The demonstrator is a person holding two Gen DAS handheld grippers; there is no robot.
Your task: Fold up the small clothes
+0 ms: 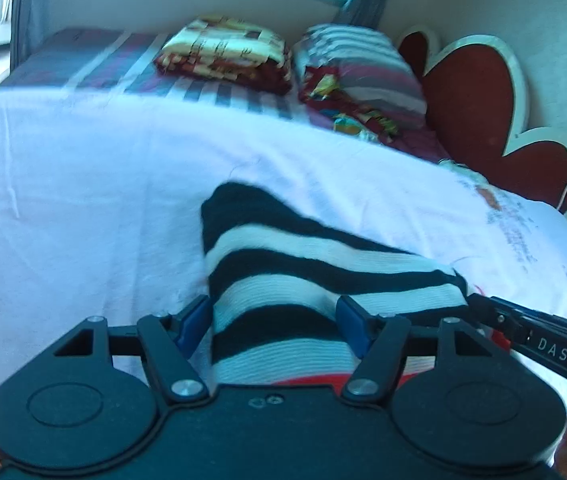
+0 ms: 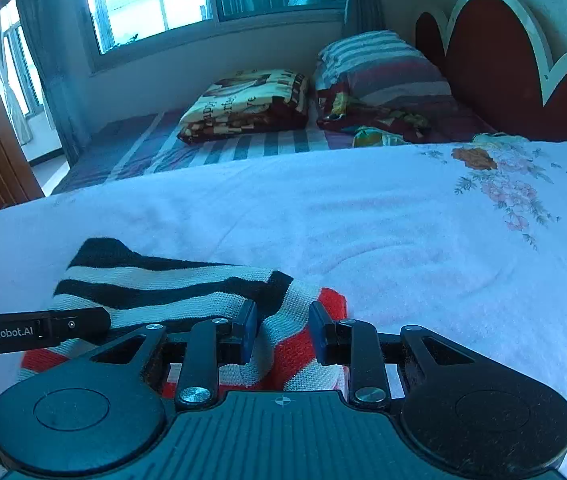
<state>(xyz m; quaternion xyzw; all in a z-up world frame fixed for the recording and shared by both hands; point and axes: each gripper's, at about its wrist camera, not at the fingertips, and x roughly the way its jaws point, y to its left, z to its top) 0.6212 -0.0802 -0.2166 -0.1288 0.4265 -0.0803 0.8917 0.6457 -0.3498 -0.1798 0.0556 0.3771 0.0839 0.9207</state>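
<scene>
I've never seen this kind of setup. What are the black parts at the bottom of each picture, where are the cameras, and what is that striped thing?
There is no robot here. A person holds a two-finger tool in each hand, and a wide-angle camera on each tool looks forward along its fingers. One picture comes from the left hand-held gripper and the other from the right hand-held gripper. The black parts are the tools themselves, and the blue pieces are their pads. A small knitted garment with black, white and red stripes lies on a white flowered sheet spread over a bed. Its fabric sits between both pairs of pads, but I cannot tell whether they are pinching it. Further back are a folded blanket and a striped pillow.
</scene>
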